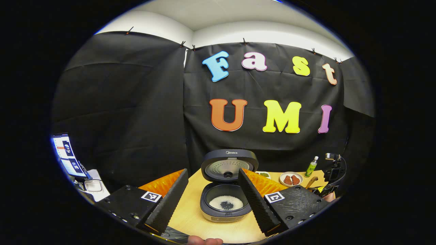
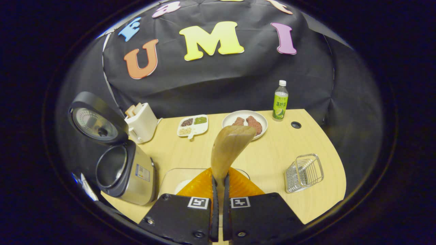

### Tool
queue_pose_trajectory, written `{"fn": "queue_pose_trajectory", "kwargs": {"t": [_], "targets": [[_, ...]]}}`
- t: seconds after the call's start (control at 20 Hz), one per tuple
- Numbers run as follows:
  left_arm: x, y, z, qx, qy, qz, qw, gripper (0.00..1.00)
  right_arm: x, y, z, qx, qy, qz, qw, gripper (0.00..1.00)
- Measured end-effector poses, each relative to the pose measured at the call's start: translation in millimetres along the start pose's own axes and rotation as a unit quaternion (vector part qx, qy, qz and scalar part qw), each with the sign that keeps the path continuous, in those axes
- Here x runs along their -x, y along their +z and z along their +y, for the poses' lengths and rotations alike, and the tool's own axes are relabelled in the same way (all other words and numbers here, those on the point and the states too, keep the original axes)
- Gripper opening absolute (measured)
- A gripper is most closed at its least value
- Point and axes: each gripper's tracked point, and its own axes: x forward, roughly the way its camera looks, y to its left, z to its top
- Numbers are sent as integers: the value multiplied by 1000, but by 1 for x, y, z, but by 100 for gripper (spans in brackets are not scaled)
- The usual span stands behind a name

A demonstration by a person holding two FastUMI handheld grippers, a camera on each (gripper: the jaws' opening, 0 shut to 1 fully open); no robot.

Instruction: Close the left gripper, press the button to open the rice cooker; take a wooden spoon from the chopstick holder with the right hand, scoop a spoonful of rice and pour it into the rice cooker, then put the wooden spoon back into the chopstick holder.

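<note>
So you had the wooden spoon (image 2: 229,149) pinched by its handle in the right gripper (image 2: 220,190), fingers nearly together on it, bowl end sticking up and forward over the surface (image 2: 272,153). Being wood, it should've been light and stiff, nothing fragile, but that smooth finish looked a bit slippery, so gripping low on the narrow handle like you did was probably the safest spot. I couldn't tell if any rice sat in the bowl.

Your left gripper (image 1: 213,197) was spread wide and holding nothing, hanging in front of the rice cooker (image 1: 224,190).

The left gripper view looked straight into the open pot, with rice already in the bottom. The right gripper view had the cooker side-on, inside hidden, but it gave you the wire chopstick holder (image 2: 304,173) off to the right, plus a clear container (image 2: 177,180) right behind the fingers.
</note>
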Motion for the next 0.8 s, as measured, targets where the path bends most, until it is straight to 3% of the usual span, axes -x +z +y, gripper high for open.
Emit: {"fn": "queue_pose_trajectory", "kwargs": {"t": [0.35,0.5,0.8], "targets": [[4,-9,0,-5,11,16,1000,95,-24,-25,-3,107,-58,-22,992,10],[7,-13,0,-9,15,24,1000,95,-27,-30,9,112,-52,-33,992,10],[12,-15,-2,-14,20,28,999,95,-28,-47,52,63,14,-16,998,10]]}}
